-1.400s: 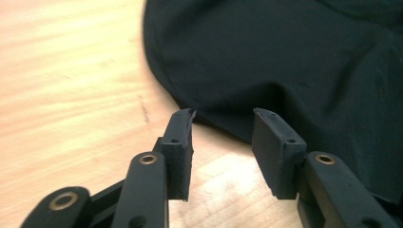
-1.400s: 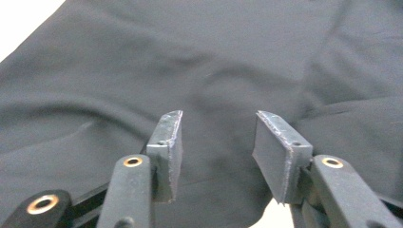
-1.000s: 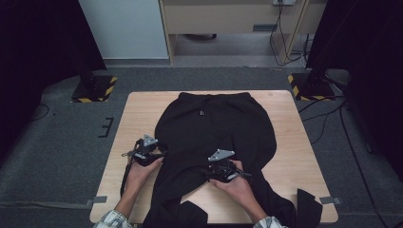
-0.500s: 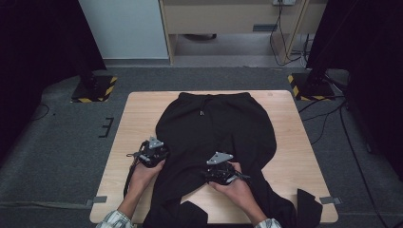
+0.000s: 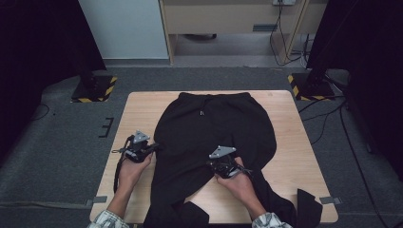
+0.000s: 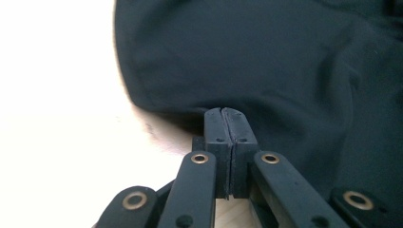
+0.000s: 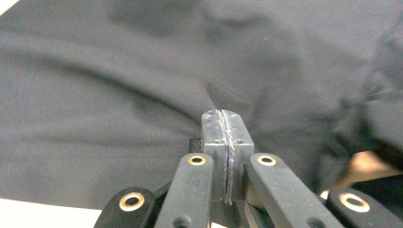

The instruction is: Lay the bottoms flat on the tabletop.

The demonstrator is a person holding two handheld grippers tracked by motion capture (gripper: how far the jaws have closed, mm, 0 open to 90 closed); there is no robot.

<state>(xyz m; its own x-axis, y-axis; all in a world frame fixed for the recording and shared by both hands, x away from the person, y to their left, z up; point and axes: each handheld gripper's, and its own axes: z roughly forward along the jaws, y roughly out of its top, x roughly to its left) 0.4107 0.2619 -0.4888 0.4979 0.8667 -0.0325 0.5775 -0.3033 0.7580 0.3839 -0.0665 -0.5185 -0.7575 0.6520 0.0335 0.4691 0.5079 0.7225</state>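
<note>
Both hand-held grippers have just closed since the earlier frame. Left hand-held gripper [image 5: 153, 147]: pinching trousers' [image 5: 214, 128] left edge on surface [image 5: 294, 161]. Right hand-held gripper [image 5: 212, 164]: pinching cloth mid-leg.

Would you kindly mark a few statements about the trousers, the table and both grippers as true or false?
1. The black trousers lie on a wooden table. True.
2. The left gripper stands wide open. False: its jaws are shut at the trousers' edge.
3. The right gripper is closed on the cloth. True.
4. The waistband points toward the person. False: it lies at the far edge.
5. The trousers are white. False: black.
</note>
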